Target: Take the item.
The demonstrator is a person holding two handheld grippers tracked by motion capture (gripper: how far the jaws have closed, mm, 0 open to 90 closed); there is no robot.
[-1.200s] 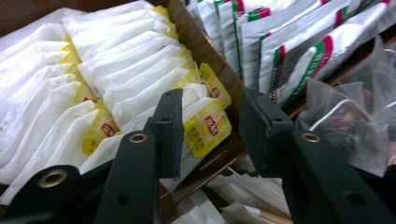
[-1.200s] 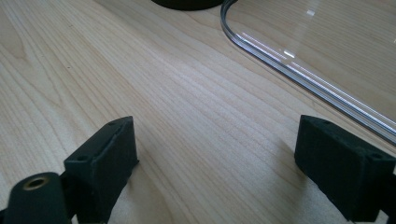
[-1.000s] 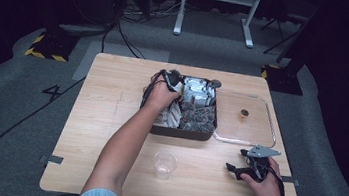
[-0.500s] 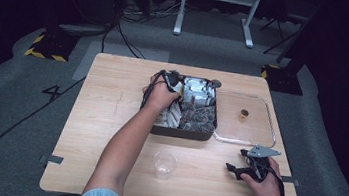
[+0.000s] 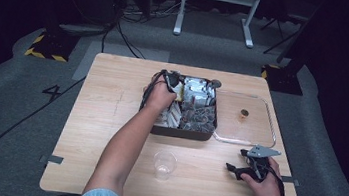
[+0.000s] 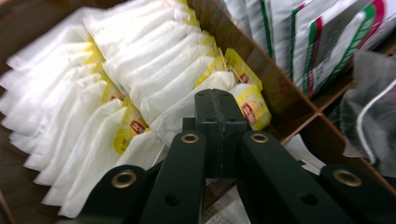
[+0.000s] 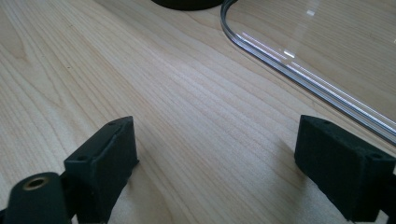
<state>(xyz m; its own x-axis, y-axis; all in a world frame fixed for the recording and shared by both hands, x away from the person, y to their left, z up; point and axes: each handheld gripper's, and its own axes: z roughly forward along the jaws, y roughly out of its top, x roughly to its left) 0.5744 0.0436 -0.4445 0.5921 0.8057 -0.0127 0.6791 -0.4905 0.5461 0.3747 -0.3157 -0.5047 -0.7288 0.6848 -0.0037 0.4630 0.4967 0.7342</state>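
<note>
A dark compartment box (image 5: 183, 133) stands mid-table. Its left section holds a row of white tea bags (image 6: 93, 93) with yellow tags. My left gripper (image 5: 169, 80) reaches down into that section. In the left gripper view the left gripper (image 6: 217, 100) has its jaws pressed together on the topmost tea bag (image 6: 182, 116), whose yellow tag (image 6: 252, 105) sticks out past the tip. My right gripper (image 5: 236, 170) rests on the table at the front right. In its own view the right gripper (image 7: 215, 154) is wide open over bare wood.
A clear plastic cup (image 5: 164, 165) stands in front of the box. A clear lid (image 5: 245, 137) lies right of the box with a small brown object (image 5: 244, 114) on it; the lid's edge (image 7: 299, 70) shows beyond the right jaws. Other compartments hold striped packets (image 6: 322, 42).
</note>
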